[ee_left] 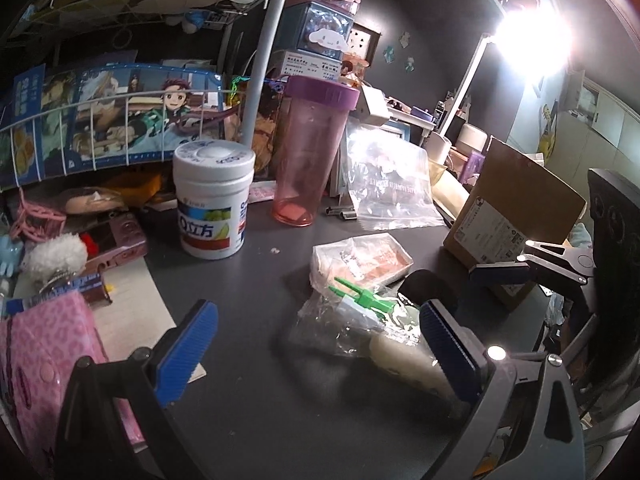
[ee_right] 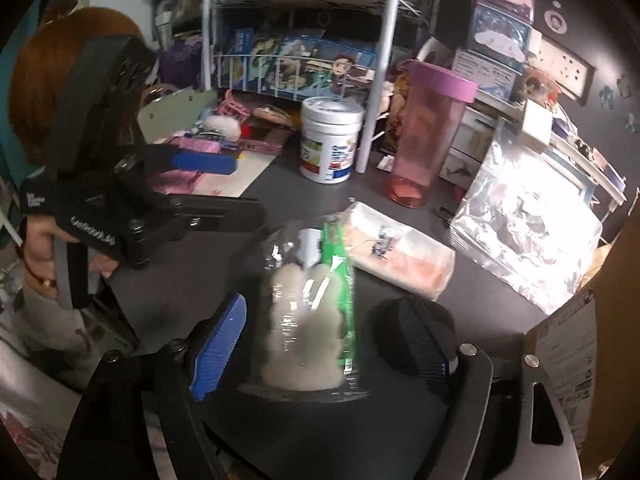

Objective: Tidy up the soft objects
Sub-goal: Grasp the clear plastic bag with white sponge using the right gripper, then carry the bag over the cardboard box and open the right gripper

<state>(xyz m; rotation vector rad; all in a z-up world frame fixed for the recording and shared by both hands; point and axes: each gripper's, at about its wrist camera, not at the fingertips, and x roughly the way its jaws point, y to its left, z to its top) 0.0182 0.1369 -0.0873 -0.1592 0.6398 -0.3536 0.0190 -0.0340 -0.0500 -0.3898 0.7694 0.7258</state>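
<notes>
landmark: the pink cup (ee_right: 428,136), upright at the back of the counter (ee_right: 192,276); every place below is told from it.
left tool (ee_left: 320,348): released, jaws wide with bare counter between them; in the right wrist view it hangs well to the cup's left, gripped by a hand (ee_right: 38,240).
white tub (ee_right: 330,140): just left of the cup, upright, lid on.
plush bag (ee_right: 310,312): well in front of the cup, lying on the counter between the right tool's pads, not pressed by either as far as I can tell. Clear crinkly film around a pale fluffy toy with a green card insert.
handling: likely very light and squashy; the film looks slick and may slide or crumple under a pinch. Best taken across the plump toy body, not by the loose film edges or the card.
flat packet (ee_right: 400,256): in front of the cup, touching the bag's far end; soft, thin, wrapped.
right tool (ee_right: 326,348): released, jaws standing apart either side of the bag.
zip bags (ee_right: 528,232): right of the cup, glossy and limp.
box (ee_right: 568,356): far right of the cup, cardboard, stiff.
</notes>
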